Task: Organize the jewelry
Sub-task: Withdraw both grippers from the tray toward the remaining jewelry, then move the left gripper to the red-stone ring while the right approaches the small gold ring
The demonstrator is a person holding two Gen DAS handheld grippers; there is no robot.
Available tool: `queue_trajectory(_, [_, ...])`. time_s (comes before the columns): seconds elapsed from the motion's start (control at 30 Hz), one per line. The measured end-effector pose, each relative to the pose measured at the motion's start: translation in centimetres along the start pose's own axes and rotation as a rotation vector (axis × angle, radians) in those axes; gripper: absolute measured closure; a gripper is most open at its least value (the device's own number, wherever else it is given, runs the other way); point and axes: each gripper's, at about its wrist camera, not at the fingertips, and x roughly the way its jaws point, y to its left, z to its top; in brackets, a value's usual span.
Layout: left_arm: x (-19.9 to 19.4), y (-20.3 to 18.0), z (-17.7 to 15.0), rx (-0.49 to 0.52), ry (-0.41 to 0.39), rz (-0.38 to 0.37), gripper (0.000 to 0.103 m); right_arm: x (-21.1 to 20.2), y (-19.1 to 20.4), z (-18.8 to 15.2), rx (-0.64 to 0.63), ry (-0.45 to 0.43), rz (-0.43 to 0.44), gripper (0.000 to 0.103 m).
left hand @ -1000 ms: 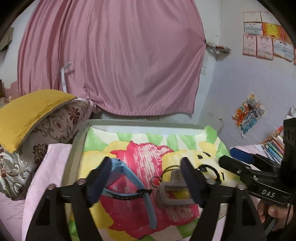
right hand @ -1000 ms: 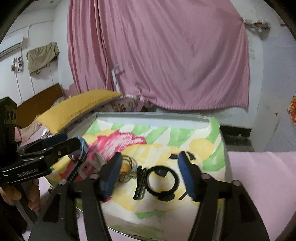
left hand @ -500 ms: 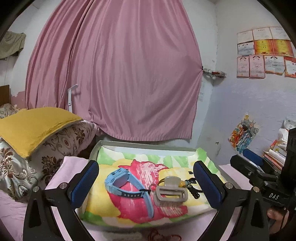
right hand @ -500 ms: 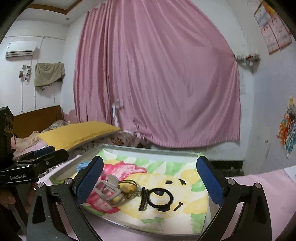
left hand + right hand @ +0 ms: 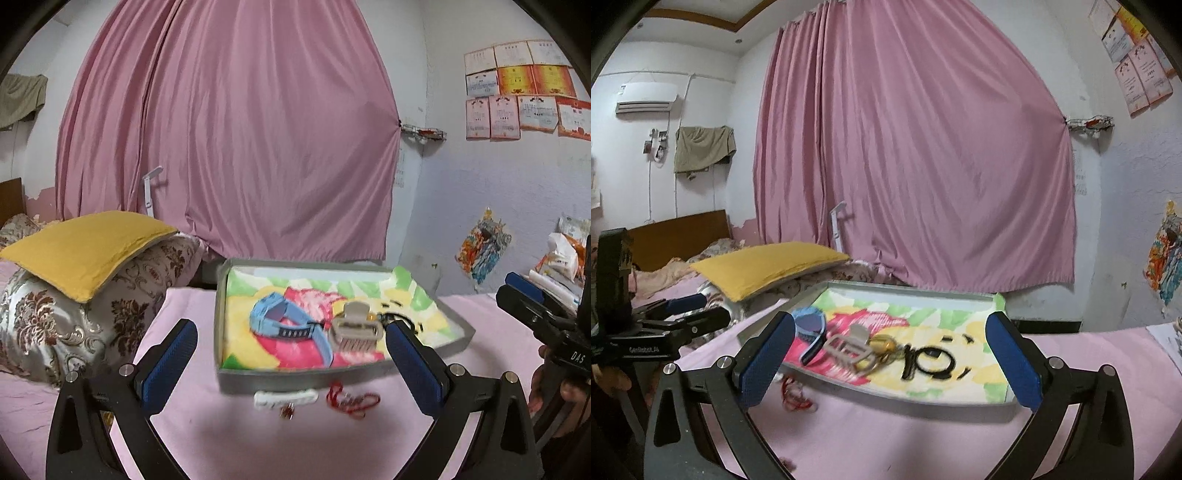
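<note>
A grey tray (image 5: pixel 221 325) (image 5: pixel 879 391) lined with a flowered cloth sits on the pink bedspread. In it lie a blue watch (image 5: pixel 284 325) (image 5: pixel 809 328), a beige hair claw (image 5: pixel 354 332) (image 5: pixel 849 347), a gold trinket (image 5: pixel 886 345) and a black ring with a black clip (image 5: pixel 934 363). On the spread in front of the tray lie a white hair clip (image 5: pixel 286 398), a red cord (image 5: pixel 352 400) (image 5: pixel 792 395) and a tiny dark piece (image 5: pixel 287 411). My left gripper (image 5: pixel 291 369) and my right gripper (image 5: pixel 892 363) both stand wide open, short of the tray, with nothing held.
A yellow cushion (image 5: pixel 88 251) on a patterned pillow (image 5: pixel 74 314) lies left of the tray. A pink curtain (image 5: pixel 229 140) hangs behind it. Papers and packets (image 5: pixel 561 258) are stacked at the right. A hand (image 5: pixel 569 391) holds the other gripper at the right edge.
Both grippers have drawn back from over the tray and opened wide. The watch and the hair claw lie loose in the tray. The white clip and red cord have come into view.
</note>
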Motion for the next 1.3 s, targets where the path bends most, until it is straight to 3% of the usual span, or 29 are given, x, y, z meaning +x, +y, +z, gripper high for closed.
queue_trajectory(0.27, [-0.3, 1.2, -1.9, 0.033, 0.103, -0.008, 0.001, 0.2, 1.1, -2.1, -0.021, 0.148, 0.081, 0.002])
queue_trajectory(0.53, [1.1, 1.5, -3.7, 0.057, 0.252, -0.015, 0.001, 2.3, 3.4, -5.1, -0.108, 0.356, 0.167, 0.003])
queue_trajectory(0.73, [2.5, 1.9, -4.3, 0.03, 0.344, -0.033, 0.001, 3.4, 4.0, -6.5, -0.136, 0.45, 0.209, 0.031])
queue_trajectory(0.87, [3.2, 1.8, -4.3, 0.03, 0.376, -0.046, 0.013, 3.6, 4.1, -7.0, -0.154, 0.503, 0.236, 0.055])
queue_trajectory(1.2, [5.6, 1.3, -4.3, 0.024, 0.466, -0.051, 0.038, 4.7, 6.0, -7.6, -0.239, 0.585, 0.304, 0.072])
queue_trajectory(1.3, [6.1, 1.1, -4.1, 0.037, 0.475, -0.03, 0.051, 5.3, 6.4, -7.1, -0.247, 0.595, 0.31, 0.083])
